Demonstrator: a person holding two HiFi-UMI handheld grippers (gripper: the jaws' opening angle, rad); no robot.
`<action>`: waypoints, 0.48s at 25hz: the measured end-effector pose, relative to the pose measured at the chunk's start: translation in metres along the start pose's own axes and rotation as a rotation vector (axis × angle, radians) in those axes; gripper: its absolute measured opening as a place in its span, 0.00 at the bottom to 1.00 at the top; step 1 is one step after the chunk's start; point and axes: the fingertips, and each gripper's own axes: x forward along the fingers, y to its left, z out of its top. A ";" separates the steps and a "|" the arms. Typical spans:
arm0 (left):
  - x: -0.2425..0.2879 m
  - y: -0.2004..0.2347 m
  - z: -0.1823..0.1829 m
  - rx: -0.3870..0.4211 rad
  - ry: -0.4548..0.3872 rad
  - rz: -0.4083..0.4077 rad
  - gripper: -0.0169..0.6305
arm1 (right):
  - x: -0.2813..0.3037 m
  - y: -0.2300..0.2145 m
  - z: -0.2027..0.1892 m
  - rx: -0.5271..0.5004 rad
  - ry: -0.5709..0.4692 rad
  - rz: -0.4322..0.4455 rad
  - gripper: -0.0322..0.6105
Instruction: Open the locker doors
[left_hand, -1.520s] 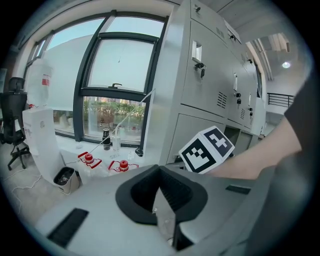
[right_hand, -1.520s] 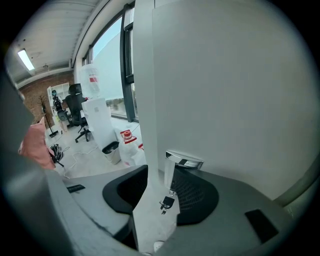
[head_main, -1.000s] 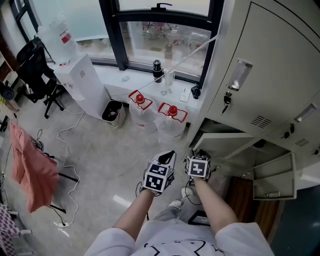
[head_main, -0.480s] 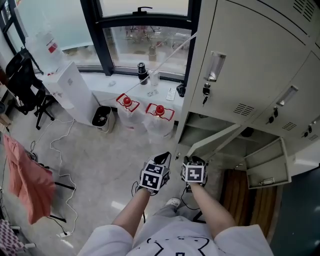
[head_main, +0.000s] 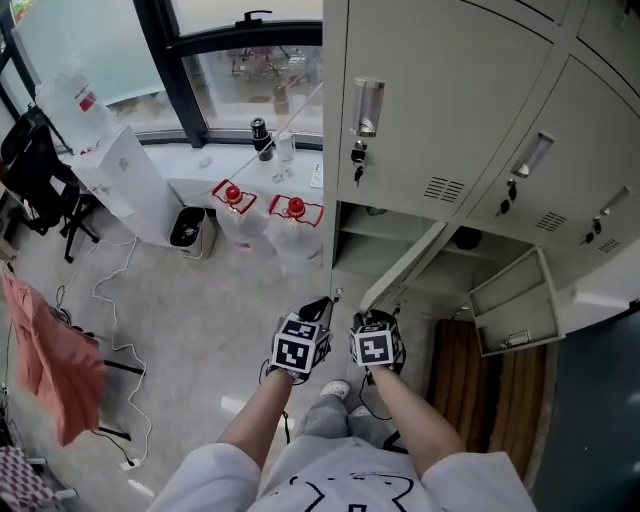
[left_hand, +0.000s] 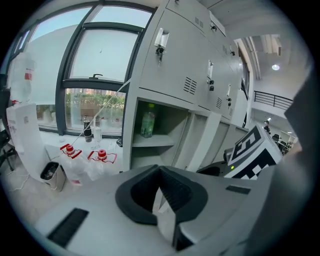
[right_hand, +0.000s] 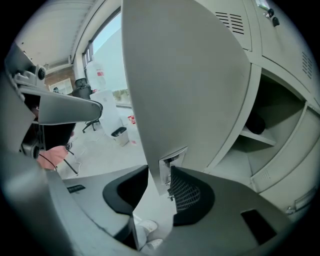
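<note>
Door (head_main: 402, 266) at the left end of the lockers' (head_main: 345, 150) bottom row is swung out toward the person, seen nearly edge-on in the head view. Its free lower corner, with the handle plate (right_hand: 171, 161), sits between the jaws of the right claw (right_hand: 159, 167). The jaws have just been closing in and both pad tips look pressed on the door there, so the claw is clamped on it.

The left claw (left_hand: 159, 168) hangs just beside the right one, jaws together with nothing in them, and touches nothing.

Progress, judged:
- This door is well open, and the shelf inside shows a green bottle (left_hand: 147, 124).
- A second door (head_main: 510, 302), further right in the bottom row, also stands open.
- The upper doors (head_main: 440, 95), three of them visible, are shut with keys hanging in their locks. They look like the work left.

Hard to tell:
- The lockers are cut off at the top and right edges of the head view, so the door count is unknown.
- This door's hinge side is not visible.
- A dark lump (head_main: 466, 238) in the next compartment can't be identified.
- Contact of the right claw's left pad is hard to confirm.

Two red-capped jugs (head_main: 262, 210) stand on the floor (head_main: 200, 320) near the lockers' left corner.
</note>
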 end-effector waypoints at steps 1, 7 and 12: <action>0.001 -0.008 -0.001 0.004 0.004 -0.006 0.02 | -0.005 -0.003 -0.004 0.002 0.003 -0.001 0.25; 0.013 -0.060 -0.007 0.036 0.029 -0.067 0.02 | -0.031 -0.025 -0.033 0.004 0.045 -0.005 0.25; 0.031 -0.098 -0.010 0.078 0.047 -0.121 0.02 | -0.045 -0.046 -0.056 -0.021 0.045 0.000 0.21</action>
